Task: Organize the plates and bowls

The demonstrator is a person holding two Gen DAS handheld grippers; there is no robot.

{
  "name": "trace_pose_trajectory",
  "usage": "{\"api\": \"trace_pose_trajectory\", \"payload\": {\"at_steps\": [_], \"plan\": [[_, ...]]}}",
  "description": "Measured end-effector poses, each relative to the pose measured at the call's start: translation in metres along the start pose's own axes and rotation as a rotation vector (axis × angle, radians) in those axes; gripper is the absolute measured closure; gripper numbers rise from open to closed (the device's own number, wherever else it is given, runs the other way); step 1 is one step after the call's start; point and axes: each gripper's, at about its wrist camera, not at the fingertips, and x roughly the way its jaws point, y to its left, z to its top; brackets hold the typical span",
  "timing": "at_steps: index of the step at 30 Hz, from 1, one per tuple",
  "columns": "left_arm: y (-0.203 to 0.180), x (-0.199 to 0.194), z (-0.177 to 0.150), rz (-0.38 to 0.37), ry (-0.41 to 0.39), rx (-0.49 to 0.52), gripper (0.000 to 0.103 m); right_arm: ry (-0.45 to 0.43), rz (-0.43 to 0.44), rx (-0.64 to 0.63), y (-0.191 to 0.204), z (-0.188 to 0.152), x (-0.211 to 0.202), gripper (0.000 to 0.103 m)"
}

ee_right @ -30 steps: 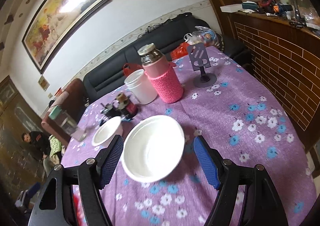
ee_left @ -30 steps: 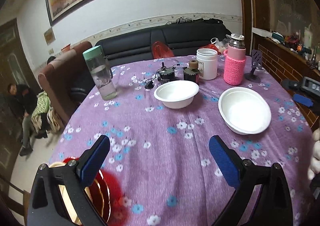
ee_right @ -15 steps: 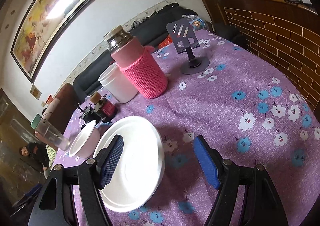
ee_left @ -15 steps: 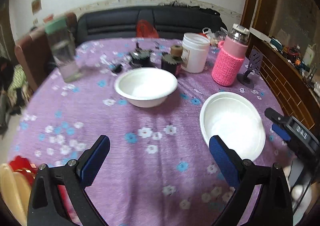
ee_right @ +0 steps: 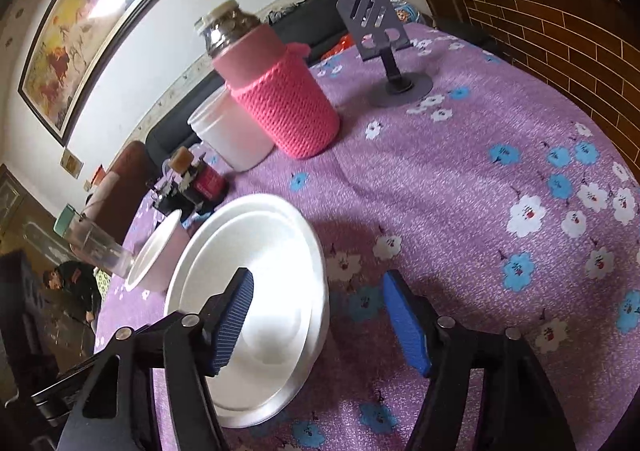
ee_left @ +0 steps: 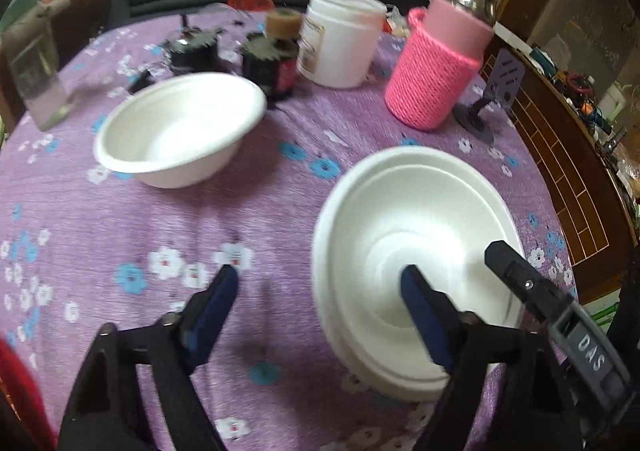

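A large white bowl (ee_left: 416, 235) sits on the purple flowered tablecloth (ee_left: 256, 211), with a smaller white bowl (ee_left: 180, 131) beyond it to the left. My left gripper (ee_left: 318, 311) straddles the large bowl's left rim, one finger inside and one over the cloth. Its jaws are closing and the pads stand clear of the rim. In the right wrist view my right gripper (ee_right: 320, 319) straddles the right rim of the large bowl (ee_right: 272, 251), its jaws also closing and not touching. The small bowl (ee_right: 156, 251) lies behind it. The right gripper's black finger (ee_left: 520, 275) shows over the bowl's far side.
A pink knit-covered flask (ee_left: 436, 75), a white jar (ee_left: 340, 39), dark small bottles (ee_left: 272, 63) and a phone stand (ee_right: 384, 47) stand at the back. A clear water bottle (ee_left: 32, 67) is far left. Something red (ee_left: 16, 391) lies at the near left edge. A person (ee_right: 68, 283) sits beyond the table.
My left gripper swung right and down from the red and gold plates onto the large bowl's left rim, and its jaws narrowed. My right gripper sank onto the bowl's right rim and narrowed too.
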Motion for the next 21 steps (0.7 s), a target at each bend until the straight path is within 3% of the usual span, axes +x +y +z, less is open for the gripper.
{"api": "trace_pose_trajectory", "payload": {"at_steps": [5,7,13,21], "plan": [[-0.001,0.013,0.001,-0.015,0.049,-0.023,0.058,0.028,0.006,0.014,-0.003,-0.002,0.007,0.04],[0.001,0.016,0.001,-0.018,0.06,-0.024,0.075,0.044,0.016,0.023,-0.004,-0.003,0.009,0.049],[0.01,0.012,0.002,-0.024,0.051,-0.032,0.084,0.071,0.046,0.019,0.0,-0.007,0.013,0.077],[0.007,0.001,-0.003,0.007,0.003,0.006,0.088,0.05,0.046,-0.033,0.014,-0.011,0.007,0.082]]}}
